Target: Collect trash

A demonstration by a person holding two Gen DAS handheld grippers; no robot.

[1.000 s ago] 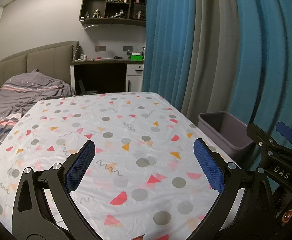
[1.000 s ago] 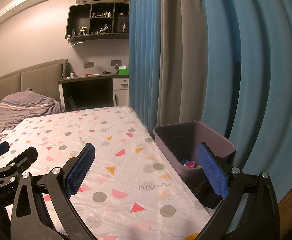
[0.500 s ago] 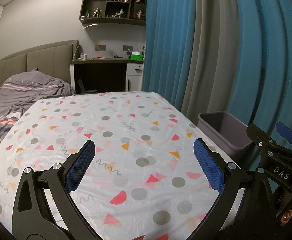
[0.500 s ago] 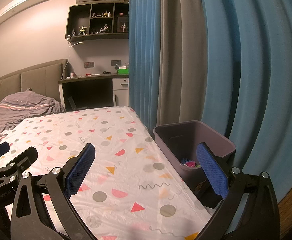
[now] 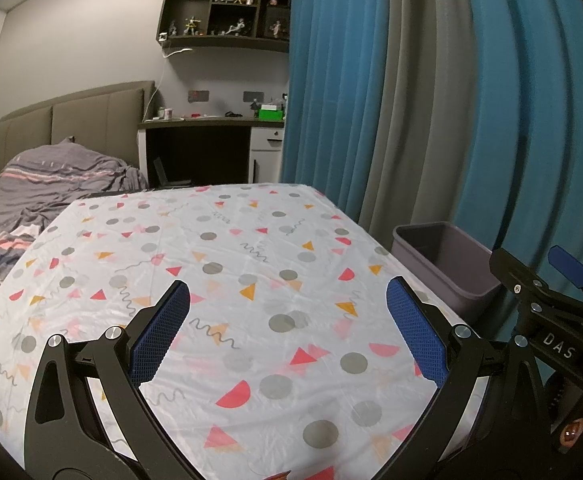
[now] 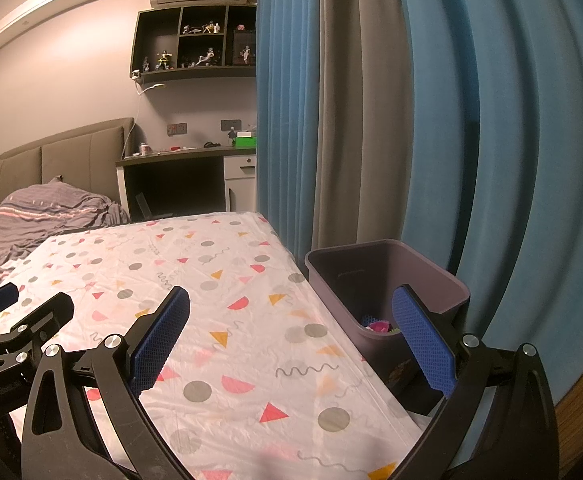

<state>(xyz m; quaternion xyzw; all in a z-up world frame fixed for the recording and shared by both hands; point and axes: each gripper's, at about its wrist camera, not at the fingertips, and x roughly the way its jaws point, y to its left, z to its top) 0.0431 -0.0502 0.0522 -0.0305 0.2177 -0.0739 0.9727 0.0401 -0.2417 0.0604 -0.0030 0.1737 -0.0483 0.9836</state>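
A grey-purple bin [image 6: 387, 280] stands on the floor by the right edge of the patterned table [image 6: 219, 320]; pink and blue trash [image 6: 377, 325] lies at its bottom. The same bin [image 5: 443, 256] shows at right in the left wrist view. My left gripper [image 5: 287, 328] hangs open over the table's middle, nothing between its blue pads. My right gripper [image 6: 291, 336] is open too, spanning the table's right edge and the bin, holding nothing. No loose trash shows on the tablecloth.
Blue and grey curtains [image 6: 371, 120] hang close behind the bin. A bed [image 5: 31, 200] with grey bedding lies left of the table. A dark desk [image 5: 211, 148] and a wall shelf [image 5: 227, 12] stand at the far wall.
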